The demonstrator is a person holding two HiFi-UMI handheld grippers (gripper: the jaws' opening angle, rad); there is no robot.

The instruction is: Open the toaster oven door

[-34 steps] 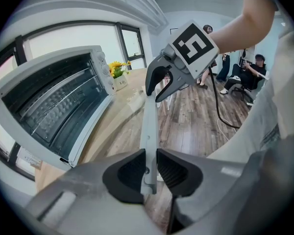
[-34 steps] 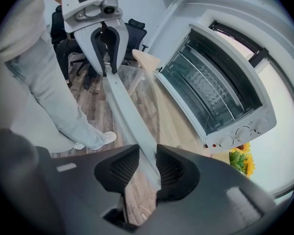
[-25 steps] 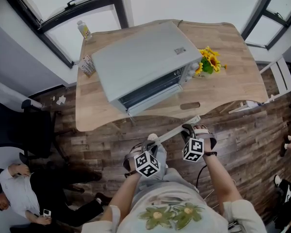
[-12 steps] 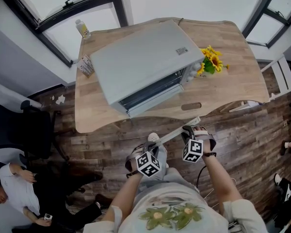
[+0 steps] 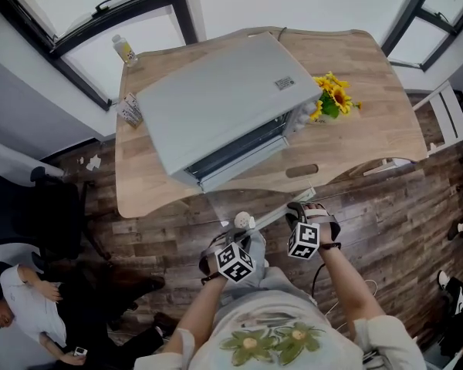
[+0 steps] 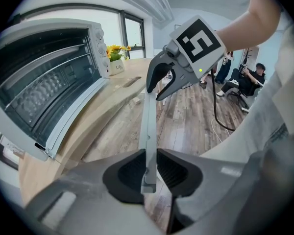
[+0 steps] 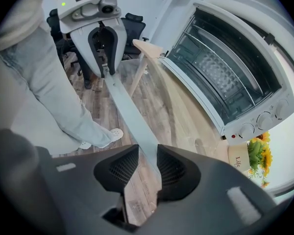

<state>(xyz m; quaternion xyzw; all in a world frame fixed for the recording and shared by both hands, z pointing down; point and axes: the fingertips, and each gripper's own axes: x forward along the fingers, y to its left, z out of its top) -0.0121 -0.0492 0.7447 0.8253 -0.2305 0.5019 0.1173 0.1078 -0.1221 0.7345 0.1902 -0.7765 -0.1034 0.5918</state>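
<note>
Wooden bench (image 5: 370,114) carries the toaster oven (image 5: 224,106), with sunflowers (image 5: 332,97) at its right and a bottle (image 5: 123,50) far left. Left gripper's (image 6: 149,153) jaws, narrowly parted, clamp the grey door handle (image 6: 149,116) out past the bench's near edge. Right gripper's (image 7: 146,153) jaws pinch the same bar.

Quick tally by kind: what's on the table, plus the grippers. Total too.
toaster oven: 1
bottle: 1
small carton: 1
sunflower pot: 1
gripper: 2, the left gripper and the right gripper, both shut on the oven's handle bar
Total: 6
</note>
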